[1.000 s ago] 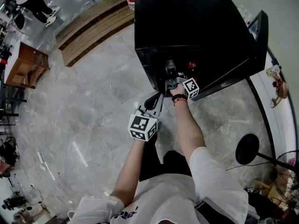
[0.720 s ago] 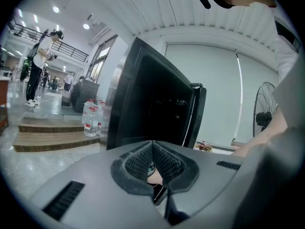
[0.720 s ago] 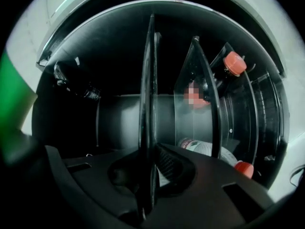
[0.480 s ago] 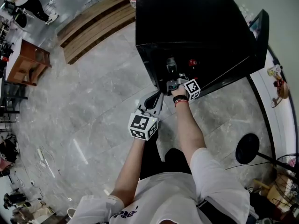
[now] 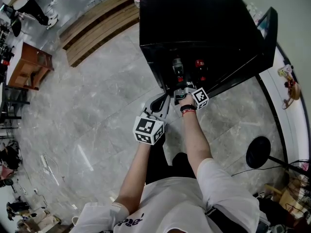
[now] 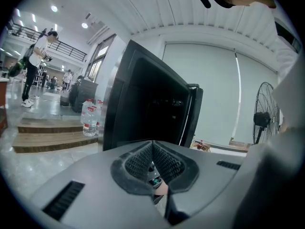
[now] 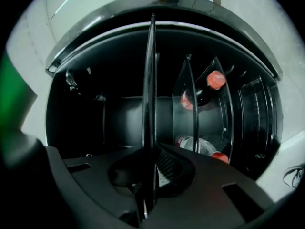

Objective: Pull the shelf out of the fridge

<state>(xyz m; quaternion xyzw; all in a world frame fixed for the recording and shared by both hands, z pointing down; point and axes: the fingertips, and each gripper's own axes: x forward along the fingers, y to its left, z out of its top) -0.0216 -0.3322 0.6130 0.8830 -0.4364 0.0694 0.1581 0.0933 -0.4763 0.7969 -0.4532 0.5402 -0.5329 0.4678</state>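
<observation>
A black fridge (image 5: 204, 18) with red-capped bottles (image 7: 213, 82) contrasts with the grey veined floor (image 5: 92, 106), brown wooden steps (image 5: 97, 28) and the person's white shirt (image 5: 170, 208).

Fridge (image 5: 204, 18): smooth black casing with a faint sheen on its side panel; metal or plastic, cannot tell.
Shelf (image 7: 151, 80): clear, glossy pane with a dark smooth edge; glass or hard plastic, cannot tell.
Bottles (image 7: 196, 144): clear plastic by the look, with smooth red caps.
Left gripper (image 6: 152, 144): grey moulded plastic shell, matt. Its pads (image 6: 138, 163) are black, finely ribbed and rubbery-looking.
Right gripper (image 7: 151, 156): same moulded shell, matt, in shadow.
Floor (image 5: 87, 110): grey veined stone tiles, polished and reflective.
Steps (image 5: 97, 28): matt wood planks.
Shirt (image 5: 175, 203): white cloth.
</observation>
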